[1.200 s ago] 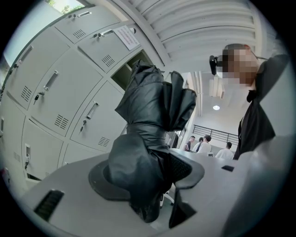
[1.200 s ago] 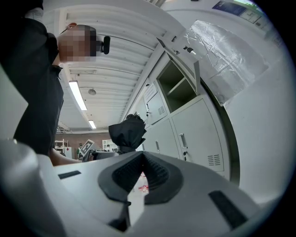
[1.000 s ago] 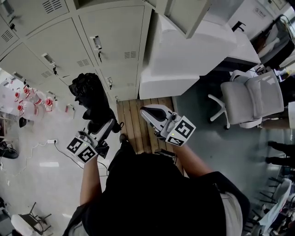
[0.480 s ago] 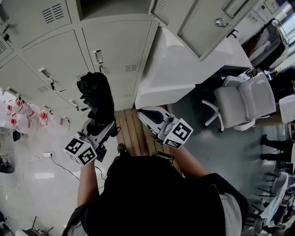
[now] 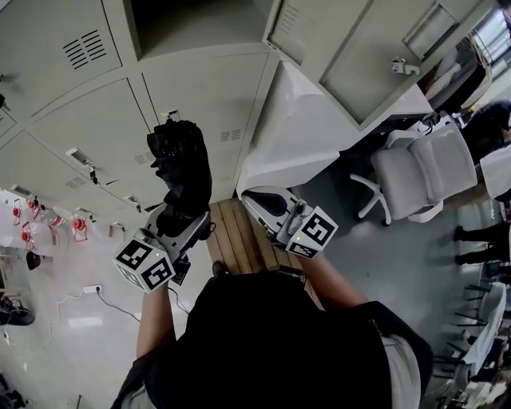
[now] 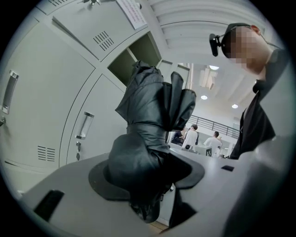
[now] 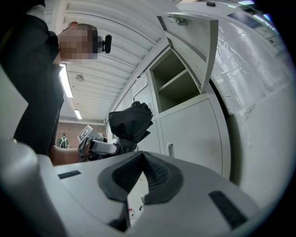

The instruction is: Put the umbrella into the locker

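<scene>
The left gripper [image 6: 147, 179] clamped a folded black umbrella [image 6: 150, 111] between its jaws, the bundle rising upright past them. Grey lockers [image 6: 51, 97] filled the left, one compartment [image 6: 138, 54] open behind the umbrella's top. A person [image 6: 259, 125] in a dark top stood at right

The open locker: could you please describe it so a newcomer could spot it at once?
Start at the wall of grey lockers. The open locker sits in the right-hand end column, above the closed doors. It alone has its door swung out, showing a dark inside.
</scene>
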`<state>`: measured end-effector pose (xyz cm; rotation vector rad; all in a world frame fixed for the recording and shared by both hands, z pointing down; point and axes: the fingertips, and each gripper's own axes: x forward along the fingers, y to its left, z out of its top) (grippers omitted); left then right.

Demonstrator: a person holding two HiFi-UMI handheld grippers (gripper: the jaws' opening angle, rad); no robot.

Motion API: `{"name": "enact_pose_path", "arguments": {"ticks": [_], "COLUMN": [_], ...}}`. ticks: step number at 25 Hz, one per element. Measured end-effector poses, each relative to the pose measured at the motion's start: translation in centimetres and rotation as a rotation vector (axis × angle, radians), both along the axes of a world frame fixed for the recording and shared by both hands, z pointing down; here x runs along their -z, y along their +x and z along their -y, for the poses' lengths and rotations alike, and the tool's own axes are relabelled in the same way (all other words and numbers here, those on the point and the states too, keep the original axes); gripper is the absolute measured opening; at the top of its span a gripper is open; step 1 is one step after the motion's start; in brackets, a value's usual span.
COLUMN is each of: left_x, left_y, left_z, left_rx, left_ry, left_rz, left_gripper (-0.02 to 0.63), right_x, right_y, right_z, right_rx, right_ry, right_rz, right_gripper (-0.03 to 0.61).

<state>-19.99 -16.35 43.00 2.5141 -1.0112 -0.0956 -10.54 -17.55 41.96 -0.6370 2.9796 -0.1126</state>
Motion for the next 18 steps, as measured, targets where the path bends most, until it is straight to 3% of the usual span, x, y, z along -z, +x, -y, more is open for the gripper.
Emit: {"name": "enact_pose_path", "arguments": {"ticks": [9,13,18], "left_x": [2.6,5.2,8.6], "left_y": [-0.6,-0.1,1.2], "left_z": [4.9,7.2,9.3], "left_rx": [0.010,0.036,0.040], "left_ry": [-0.005,0.039,0.044], "left_rz": [0.033,0.088,0.083], "left_gripper": [0.242,0.242,0.242], "right_x": [2.2,4.1,6.8], "right_y": [-0.4,-0.2,0.8], "right_z": [2.6,3.8,5.0], "right_rx": [0.013,0.056,0.098], "right_ry": [0.073,0.126,0.179], "right_rz": [-0.021,0.005,0.061], "right_gripper": [0.012,0.012,0.012]}}
